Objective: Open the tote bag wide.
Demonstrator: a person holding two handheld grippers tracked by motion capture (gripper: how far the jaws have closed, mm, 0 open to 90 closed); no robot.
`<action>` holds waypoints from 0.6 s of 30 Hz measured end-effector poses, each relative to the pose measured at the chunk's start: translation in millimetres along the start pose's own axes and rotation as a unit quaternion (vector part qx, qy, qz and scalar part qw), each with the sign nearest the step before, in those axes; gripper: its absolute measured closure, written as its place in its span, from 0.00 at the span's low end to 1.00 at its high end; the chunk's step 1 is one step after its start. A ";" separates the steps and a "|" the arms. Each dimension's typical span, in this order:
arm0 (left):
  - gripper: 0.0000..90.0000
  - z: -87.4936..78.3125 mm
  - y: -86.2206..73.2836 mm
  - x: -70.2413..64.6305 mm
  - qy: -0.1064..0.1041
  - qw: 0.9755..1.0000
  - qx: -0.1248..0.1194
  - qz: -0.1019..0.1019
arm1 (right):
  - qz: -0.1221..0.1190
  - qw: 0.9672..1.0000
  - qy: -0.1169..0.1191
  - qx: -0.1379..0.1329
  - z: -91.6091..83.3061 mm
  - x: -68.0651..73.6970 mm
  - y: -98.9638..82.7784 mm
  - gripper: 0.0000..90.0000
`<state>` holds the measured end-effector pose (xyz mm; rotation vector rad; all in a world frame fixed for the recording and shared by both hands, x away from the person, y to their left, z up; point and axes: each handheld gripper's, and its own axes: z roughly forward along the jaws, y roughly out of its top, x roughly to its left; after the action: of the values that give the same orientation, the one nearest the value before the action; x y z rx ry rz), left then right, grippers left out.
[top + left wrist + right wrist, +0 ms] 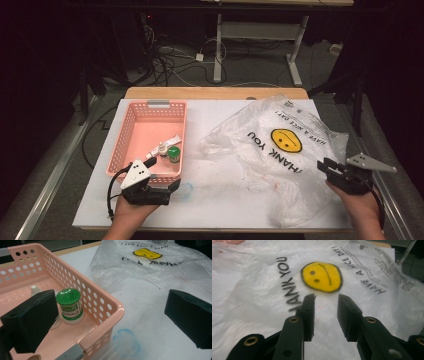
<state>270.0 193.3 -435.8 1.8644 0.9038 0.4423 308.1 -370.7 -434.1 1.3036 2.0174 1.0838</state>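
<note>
Your right gripper (325, 300) hovers over the bag (280, 150), jaws slightly apart and empty — pinch one edge layer only, while the left gripper (172, 186) waits wide open beside the basket (131, 125).

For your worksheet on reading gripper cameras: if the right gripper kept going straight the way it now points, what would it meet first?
Most likely the plastic bag: the right gripper, jaws apart and empty, aims low across it toward the yellow smiley face. Depth is hard to judge.

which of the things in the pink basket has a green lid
The small round jar, upright by the basket's wall. The white bottle beside it has a white cap, and the tube lies flat.
</note>
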 end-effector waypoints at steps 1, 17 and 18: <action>0.00 0.3 0.5 1.4 0.000 1.000 0.001 -0.001 | 0.001 1.000 0.003 0.001 -5.2 3.7 -4.0 0.75; 0.00 0.5 4.2 6.9 -0.007 1.000 -0.005 -0.010 | -0.030 0.995 0.090 -0.003 -22.4 61.8 -8.8 0.50; 0.00 0.7 3.9 7.0 -0.008 1.000 -0.005 -0.013 | -0.030 0.995 0.090 -0.003 -22.4 61.8 -8.8 0.50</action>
<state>276.6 197.2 -433.2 1.8430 0.9123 0.4158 261.1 -324.4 -428.3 1.1700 2.1666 1.2170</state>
